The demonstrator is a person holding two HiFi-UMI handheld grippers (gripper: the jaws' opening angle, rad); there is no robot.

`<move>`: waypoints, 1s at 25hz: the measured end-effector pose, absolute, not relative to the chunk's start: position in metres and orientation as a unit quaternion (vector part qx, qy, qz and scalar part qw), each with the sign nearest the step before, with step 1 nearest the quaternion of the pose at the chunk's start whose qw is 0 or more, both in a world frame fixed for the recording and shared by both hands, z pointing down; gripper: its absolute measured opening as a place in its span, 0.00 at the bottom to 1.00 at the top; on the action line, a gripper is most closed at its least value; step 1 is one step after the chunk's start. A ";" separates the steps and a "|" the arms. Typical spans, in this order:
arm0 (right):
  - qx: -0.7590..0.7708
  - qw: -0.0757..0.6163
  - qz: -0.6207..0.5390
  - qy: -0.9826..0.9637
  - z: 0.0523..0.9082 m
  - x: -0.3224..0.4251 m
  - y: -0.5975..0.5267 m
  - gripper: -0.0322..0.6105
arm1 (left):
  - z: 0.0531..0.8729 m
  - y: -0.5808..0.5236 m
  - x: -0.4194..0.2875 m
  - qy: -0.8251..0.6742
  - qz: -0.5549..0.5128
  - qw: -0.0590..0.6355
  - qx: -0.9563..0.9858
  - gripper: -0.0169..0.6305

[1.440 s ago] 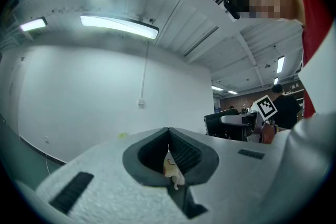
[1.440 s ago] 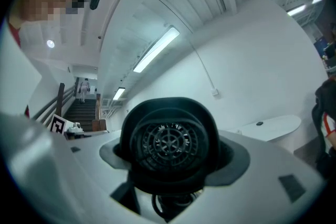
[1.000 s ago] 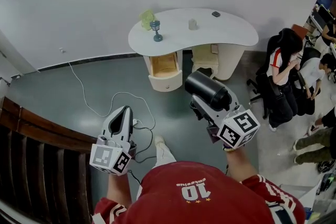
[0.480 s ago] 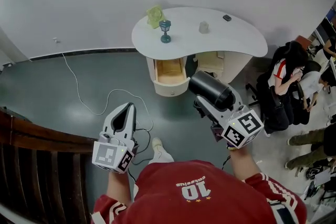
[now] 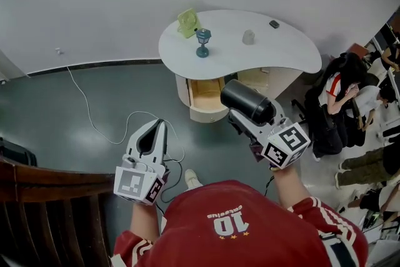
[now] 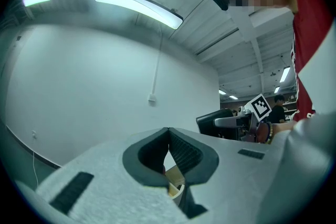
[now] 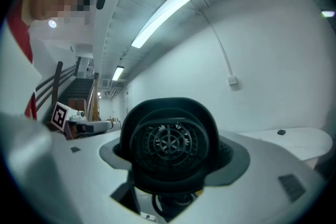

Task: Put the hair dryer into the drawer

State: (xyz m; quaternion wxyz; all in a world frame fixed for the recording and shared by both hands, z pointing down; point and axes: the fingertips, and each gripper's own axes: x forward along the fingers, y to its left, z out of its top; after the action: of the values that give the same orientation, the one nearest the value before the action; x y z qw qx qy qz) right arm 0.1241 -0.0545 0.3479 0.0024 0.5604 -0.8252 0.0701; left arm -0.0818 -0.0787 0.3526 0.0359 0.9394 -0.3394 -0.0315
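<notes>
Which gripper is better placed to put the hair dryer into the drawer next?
Right. The right gripper holds the hair dryer close to the open drawer; the left gripper is shut, empty and farther back.

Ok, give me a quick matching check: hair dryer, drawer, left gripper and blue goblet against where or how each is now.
1. hair dryer
2. drawer
3. left gripper
4. blue goblet

A. standing on the white table
B. jaws together, nothing between them
C. open, under the tabletop
D. clamped in the right gripper

Pairs: 1-D, 2-C, 3-B, 4-A.
</notes>
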 end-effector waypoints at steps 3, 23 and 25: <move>0.564 0.009 0.071 -0.822 0.350 0.118 -0.072 0.61 | 0.353 -0.098 -0.083 -0.331 -0.034 0.038 0.942 0.02; 0.478 0.086 0.088 -0.870 0.447 0.139 -0.170 0.61 | 0.387 -0.176 -0.016 -0.338 0.012 0.047 0.940 0.02; 0.460 0.105 0.076 -0.879 0.465 0.145 -0.187 0.61 | 0.392 -0.186 -0.008 -0.354 0.021 0.051 0.934 0.02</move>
State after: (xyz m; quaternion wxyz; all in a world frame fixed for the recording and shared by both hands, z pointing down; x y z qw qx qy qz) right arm 0.1447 -0.1872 0.4648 0.1046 0.4596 -0.8787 0.0762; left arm -0.0076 -0.1864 0.3916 0.0505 0.9338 -0.3537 0.0205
